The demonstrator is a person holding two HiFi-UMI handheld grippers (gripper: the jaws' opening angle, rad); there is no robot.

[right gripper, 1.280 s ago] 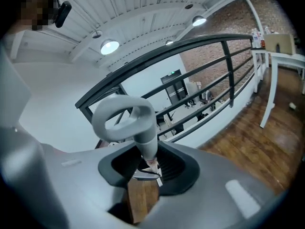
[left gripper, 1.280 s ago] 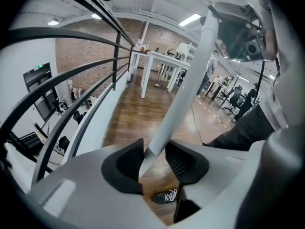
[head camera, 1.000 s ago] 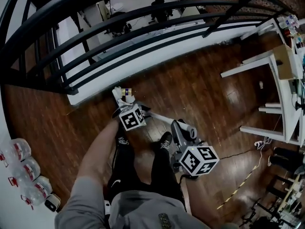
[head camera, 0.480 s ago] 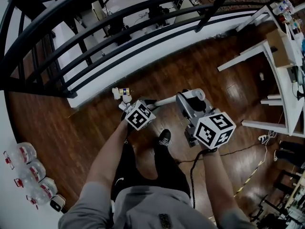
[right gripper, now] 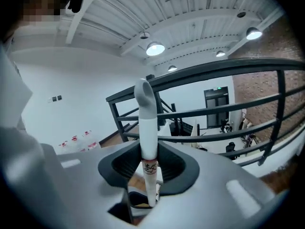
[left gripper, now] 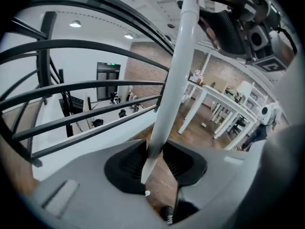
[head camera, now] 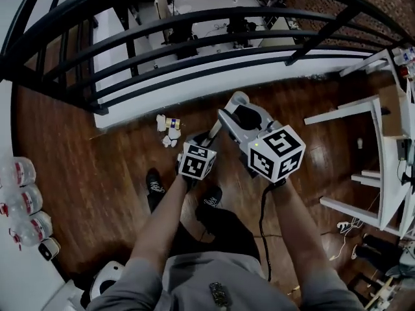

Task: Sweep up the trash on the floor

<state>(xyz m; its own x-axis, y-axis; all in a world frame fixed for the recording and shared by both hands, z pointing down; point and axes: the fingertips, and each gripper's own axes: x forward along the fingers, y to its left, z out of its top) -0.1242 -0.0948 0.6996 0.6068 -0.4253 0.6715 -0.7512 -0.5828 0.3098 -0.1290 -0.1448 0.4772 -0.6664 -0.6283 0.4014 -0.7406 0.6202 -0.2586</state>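
The trash (head camera: 170,127), a few crumpled white scraps and a small bottle, lies on the wood floor below the railing. A white broom handle (head camera: 217,125) runs through both grippers. My left gripper (head camera: 202,140) sits lower on the handle (left gripper: 174,80); its jaws are closing, and the pole stands between the pads (left gripper: 128,166). My right gripper (head camera: 235,116) is shut on the handle (right gripper: 147,123) near its grey top end and shows overhead in the left gripper view (left gripper: 248,27). The broom's head is hidden. The left gripper is just right of the trash.
A black railing (head camera: 194,31) with a white base runs across the far side. White table frames (head camera: 363,115) stand at the right. Several water bottles (head camera: 19,199) line the left wall. The person's shoes (head camera: 154,185) and a black cable (head camera: 264,238) are below the grippers.
Both grippers swung the handle up toward the railing; the right gripper rose from low right to beside the left. The person's feet stepped left. The trash stayed put.
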